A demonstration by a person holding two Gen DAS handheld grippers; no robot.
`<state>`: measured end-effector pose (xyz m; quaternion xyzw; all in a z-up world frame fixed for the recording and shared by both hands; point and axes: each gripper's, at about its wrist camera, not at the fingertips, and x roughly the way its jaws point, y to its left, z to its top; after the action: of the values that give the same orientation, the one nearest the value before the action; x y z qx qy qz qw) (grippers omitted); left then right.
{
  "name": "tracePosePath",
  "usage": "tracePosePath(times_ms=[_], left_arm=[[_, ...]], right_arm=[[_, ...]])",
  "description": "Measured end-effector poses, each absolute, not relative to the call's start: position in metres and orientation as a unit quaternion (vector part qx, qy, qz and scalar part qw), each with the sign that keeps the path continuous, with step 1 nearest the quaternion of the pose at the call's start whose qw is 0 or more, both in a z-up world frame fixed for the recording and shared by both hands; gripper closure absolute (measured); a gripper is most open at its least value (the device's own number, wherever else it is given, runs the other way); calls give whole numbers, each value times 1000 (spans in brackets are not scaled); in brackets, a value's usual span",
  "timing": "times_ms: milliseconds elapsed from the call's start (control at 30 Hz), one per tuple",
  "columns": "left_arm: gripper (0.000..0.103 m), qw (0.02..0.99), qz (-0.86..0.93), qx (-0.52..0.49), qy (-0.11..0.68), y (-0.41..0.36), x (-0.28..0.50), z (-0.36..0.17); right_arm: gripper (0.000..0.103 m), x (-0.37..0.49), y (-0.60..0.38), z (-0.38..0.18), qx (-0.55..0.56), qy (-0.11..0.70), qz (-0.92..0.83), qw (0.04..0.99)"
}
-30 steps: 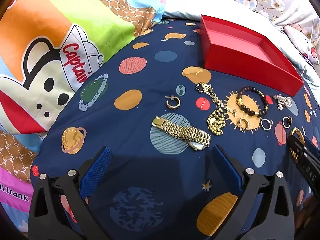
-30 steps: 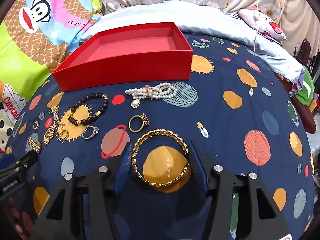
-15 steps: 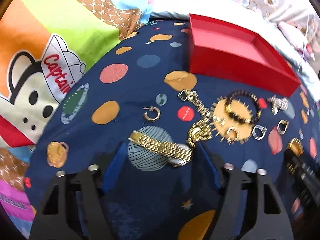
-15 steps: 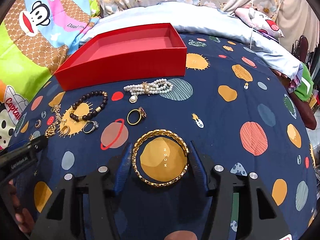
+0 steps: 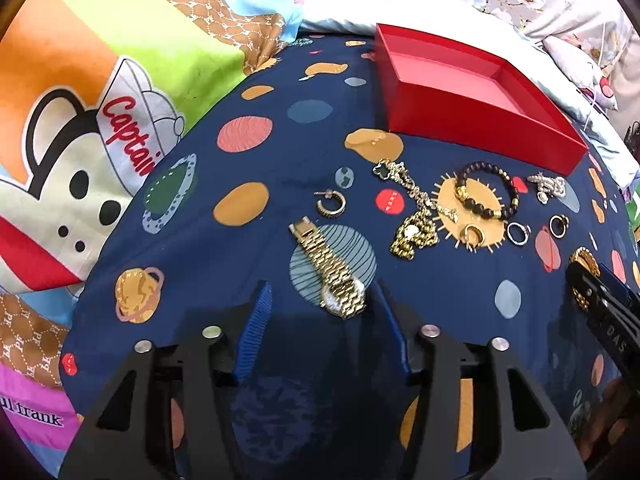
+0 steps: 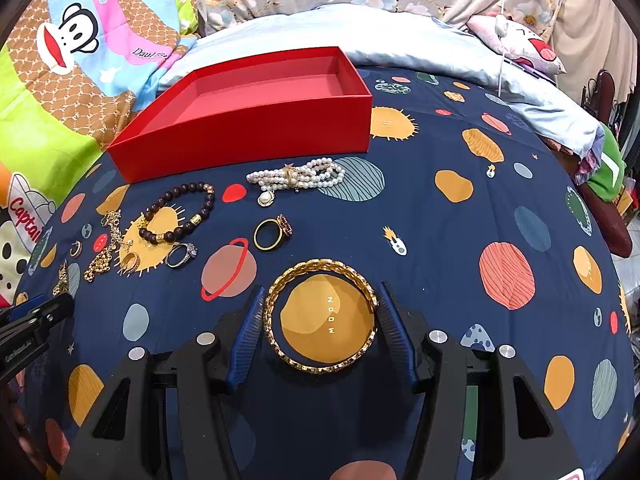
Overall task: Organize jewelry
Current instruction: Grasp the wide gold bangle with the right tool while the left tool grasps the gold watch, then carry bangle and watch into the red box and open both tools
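Note:
A red open box (image 6: 248, 120) stands empty at the back of the navy planet bedspread; it also shows in the left wrist view (image 5: 472, 108). My left gripper (image 5: 324, 300) is open, with the head of a gold watch (image 5: 328, 268) lying between its fingertips. My right gripper (image 6: 320, 300) is open around a gold bangle (image 6: 320, 320) that lies flat on the cloth; its blue pads stand beside the bangle's sides. In front of the box lie a dark bead bracelet (image 6: 180, 216), a pearl bracelet (image 6: 296, 178), a gold chain (image 5: 412, 224), a hoop earring (image 5: 330, 204) and several rings.
Cartoon-print bedding (image 5: 100, 120) rises at the left. A pale blue quilt (image 6: 400, 48) and floral pillows lie behind the box. The bed's right edge drops off near a green item (image 6: 608, 172).
My left gripper has moved forward over the watch and its fingers have narrowed around the watch head. My right gripper has stayed around the bangle, slightly closer.

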<state>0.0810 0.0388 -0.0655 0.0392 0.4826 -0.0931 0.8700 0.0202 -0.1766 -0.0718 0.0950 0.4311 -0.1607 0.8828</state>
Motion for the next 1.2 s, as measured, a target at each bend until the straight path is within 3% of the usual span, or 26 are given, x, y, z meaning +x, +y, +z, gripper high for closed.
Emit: tracePosePath(times_ms=[67, 200, 533, 633, 1200], left_arm=[[53, 872, -92, 40, 478, 35, 82, -66], [81, 873, -103, 39, 476, 33, 79, -65], [82, 874, -126, 31, 469, 33, 66, -53], [91, 877, -138, 25, 460, 33, 61, -39], [92, 890, -190, 12, 414, 19, 46, 13]], right_arm=[[47, 20, -176, -72, 94, 431, -161, 883], [47, 20, -176, -72, 94, 431, -161, 883], [48, 12, -177, -67, 109, 430, -151, 883], [48, 7, -177, -59, 116, 425, -146, 886], [48, -4, -171, -14, 103, 389, -127, 907]])
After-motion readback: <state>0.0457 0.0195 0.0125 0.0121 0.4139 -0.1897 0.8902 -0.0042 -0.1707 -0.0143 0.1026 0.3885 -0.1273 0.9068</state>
